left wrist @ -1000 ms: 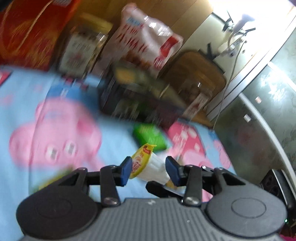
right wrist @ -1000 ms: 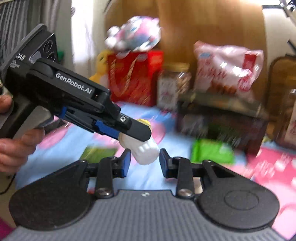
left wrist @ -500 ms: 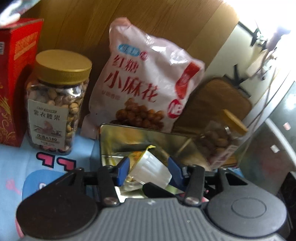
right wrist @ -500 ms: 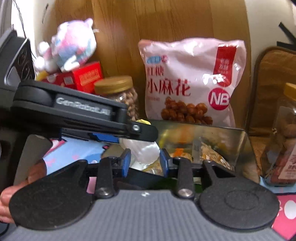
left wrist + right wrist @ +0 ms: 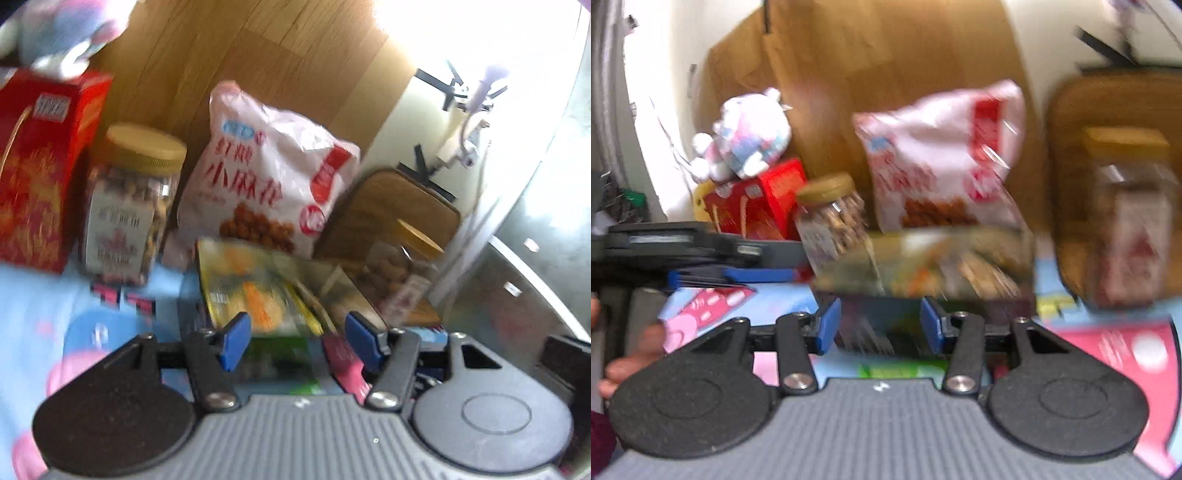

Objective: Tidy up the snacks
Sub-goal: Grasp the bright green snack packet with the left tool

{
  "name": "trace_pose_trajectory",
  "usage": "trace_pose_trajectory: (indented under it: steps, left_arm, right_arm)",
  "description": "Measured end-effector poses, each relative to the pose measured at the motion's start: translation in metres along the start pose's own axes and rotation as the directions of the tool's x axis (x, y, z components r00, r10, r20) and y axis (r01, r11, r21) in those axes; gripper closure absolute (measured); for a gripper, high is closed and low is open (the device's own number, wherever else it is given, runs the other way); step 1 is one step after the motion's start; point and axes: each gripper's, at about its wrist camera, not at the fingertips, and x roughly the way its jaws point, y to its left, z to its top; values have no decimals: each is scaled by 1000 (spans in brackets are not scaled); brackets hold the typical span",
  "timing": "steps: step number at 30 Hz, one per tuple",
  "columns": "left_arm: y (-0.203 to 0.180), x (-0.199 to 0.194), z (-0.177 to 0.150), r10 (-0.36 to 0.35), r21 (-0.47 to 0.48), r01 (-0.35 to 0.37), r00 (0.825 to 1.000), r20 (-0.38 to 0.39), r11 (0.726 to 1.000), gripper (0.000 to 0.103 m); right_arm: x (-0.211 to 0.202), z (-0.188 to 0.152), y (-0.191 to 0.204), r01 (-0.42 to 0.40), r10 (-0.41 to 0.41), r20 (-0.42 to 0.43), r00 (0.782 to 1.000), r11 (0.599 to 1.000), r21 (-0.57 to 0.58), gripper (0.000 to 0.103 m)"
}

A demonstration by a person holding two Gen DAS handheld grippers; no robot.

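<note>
The shiny open metal tin [image 5: 332, 280] of snack packets (blurred) sits on the pale-blue cartoon cloth [image 5: 33, 295], before the pink-white snack bag [image 5: 266, 177]. The left gripper [image 5: 299, 341] and right gripper [image 5: 881, 325] hover before it, jaws opening, nothing between them.

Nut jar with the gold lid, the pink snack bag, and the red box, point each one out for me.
Nut jar [image 5: 127, 214]: left wrist view, on its label.
Pink snack bag [image 5: 258, 177]: left wrist view, on its printed front.
Red box [image 5: 37, 166]: left wrist view, on its front face.
</note>
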Motion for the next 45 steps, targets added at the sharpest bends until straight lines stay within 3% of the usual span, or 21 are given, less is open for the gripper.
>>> trace_pose_trajectory:
  steps: [3, 6, 9, 11, 12, 15, 19, 25, 29, 31, 34, 37, 39, 41, 45]
  left_arm:
    - [9, 7, -22, -21, -65, 16, 997, -77, 998, 45]
    - [20, 33, -36, -33, -161, 7, 986, -161, 987, 45]
    - [31, 56, -47, -71, -245, 13, 971, -229, 969, 45]
    - [35, 63, -54, -86, -266, 17, 964, -250, 964, 48]
    - [35, 61, -57, -86, -260, 21, 966, -243, 965, 49]
    - [38, 48, -60, -59, -252, -2, 971, -233, 968, 48]
    - [55, 21, -68, -35, -256, -22, 976, -217, 967, 49]
    - [72, -29, -80, -8, -271, -39, 985, -170, 962, 49]
    - [81, -50, -88, 38, -266, -79, 987, -154, 961, 49]
    - [89, -55, -90, 37, -292, -82, 987, -157, 953, 49]
    - [93, -59, -90, 41, -306, -87, 988, -152, 948, 47]
    - [94, -59, -90, 38, -303, -81, 988, -147, 950, 44]
    - [94, -58, -91, 42, -298, -82, 990, -138, 951, 48]
    - [93, -59, -90, 55, -298, -94, 989, -137, 950, 55]
    - [83, -64, -89, 14, -291, -50, 992, -125, 955, 56]
  right_arm:
    - [17, -15, -27, 43, -31, -102, 994, 992, 116, 52]
    - [38, -21, -45, 22, 16, -165, 986, 974, 226, 52]
    - [47, -25, -41, 1, 49, -176, 983, 962, 273, 53]
    - [49, -28, -31, -39, 97, -196, 976, 958, 283, 59]
    - [50, -31, -24, -56, 115, -211, 971, 962, 268, 63]
    - [50, -37, 11, -50, 72, -219, 973, 993, 105, 62]
    - [52, -46, 52, -108, 92, -237, 967, 992, -58, 62]
    - [51, -59, 105, -165, 97, -232, 968, 940, -297, 62]
    - [55, -66, 128, -203, 112, -243, 963, 898, -390, 57]
    - [62, -71, 129, -205, 98, -275, 956, 896, -393, 51]
    - [73, -72, 121, -213, 109, -304, 947, 918, -334, 50]
    - [75, -72, 122, -206, 113, -292, 950, 928, -311, 51]
    - [75, -73, 127, -183, 94, -276, 957, 930, -318, 60]
    - [68, -74, 127, -169, 88, -257, 962, 935, -311, 60]
    - [34, -72, 128, -145, 100, -151, 983, 934, -327, 62]
